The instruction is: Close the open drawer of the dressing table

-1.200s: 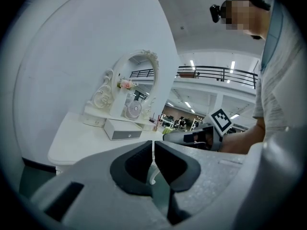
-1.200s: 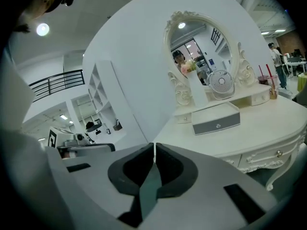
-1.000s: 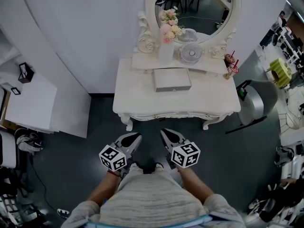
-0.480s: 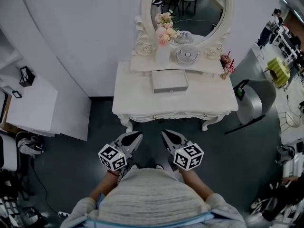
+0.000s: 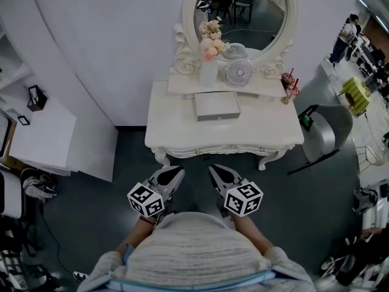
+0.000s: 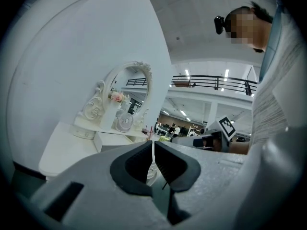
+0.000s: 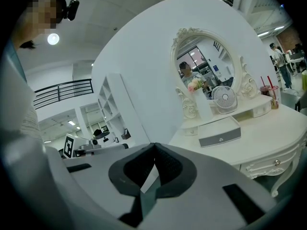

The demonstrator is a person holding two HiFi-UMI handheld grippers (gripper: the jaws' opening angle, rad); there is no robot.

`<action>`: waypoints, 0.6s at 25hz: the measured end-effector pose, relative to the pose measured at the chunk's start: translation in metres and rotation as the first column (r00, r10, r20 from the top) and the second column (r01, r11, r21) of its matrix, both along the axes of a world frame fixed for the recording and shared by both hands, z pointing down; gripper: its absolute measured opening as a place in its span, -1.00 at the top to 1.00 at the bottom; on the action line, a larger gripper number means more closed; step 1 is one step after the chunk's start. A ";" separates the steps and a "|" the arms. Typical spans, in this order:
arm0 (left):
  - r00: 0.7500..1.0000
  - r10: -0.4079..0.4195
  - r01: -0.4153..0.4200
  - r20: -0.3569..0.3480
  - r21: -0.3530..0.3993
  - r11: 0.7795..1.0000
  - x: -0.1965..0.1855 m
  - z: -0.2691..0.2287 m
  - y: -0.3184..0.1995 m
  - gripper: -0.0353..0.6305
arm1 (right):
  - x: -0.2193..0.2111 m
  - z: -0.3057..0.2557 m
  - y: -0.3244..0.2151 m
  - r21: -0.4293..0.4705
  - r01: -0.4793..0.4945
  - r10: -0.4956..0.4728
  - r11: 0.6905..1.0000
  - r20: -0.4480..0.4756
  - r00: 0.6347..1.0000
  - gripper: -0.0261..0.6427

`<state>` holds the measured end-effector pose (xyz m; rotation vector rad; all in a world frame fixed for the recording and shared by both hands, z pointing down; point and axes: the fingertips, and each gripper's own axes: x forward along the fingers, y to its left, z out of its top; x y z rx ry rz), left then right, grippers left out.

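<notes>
The white dressing table stands against the wall ahead of me, under an oval mirror. Its small grey-fronted drawer is pulled out of the low shelf at the back of the tabletop; the drawer shows its knob in the right gripper view. My left gripper and right gripper hover over the dark floor in front of the table, well short of the drawer. Both are shut with nothing between their jaws. The left gripper and right gripper point toward the table.
On the shelf stand a vase of pink flowers, a small fan and a cup with straws. A grey chair sits right of the table and a white cabinet left. People move in the far right background.
The head view has shifted slightly, so more of my torso shows. Both grippers stay shut in about the same place, and the drawer is still pulled out.
</notes>
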<state>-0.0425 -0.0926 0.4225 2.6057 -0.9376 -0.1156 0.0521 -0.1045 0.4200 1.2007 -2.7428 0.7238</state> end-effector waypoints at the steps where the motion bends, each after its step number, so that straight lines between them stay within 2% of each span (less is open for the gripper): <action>1: 1.000 -0.002 0.002 0.000 0.003 1.000 0.000 -0.001 -0.001 0.84 | 0.001 -0.001 -0.001 0.003 -0.001 0.001 1.000 -0.004 1.000 0.89; 15: 1.000 0.004 -0.004 0.019 0.006 1.000 0.005 -0.003 0.001 0.84 | 0.004 -0.003 -0.001 0.005 0.006 -0.006 1.000 0.013 1.000 0.89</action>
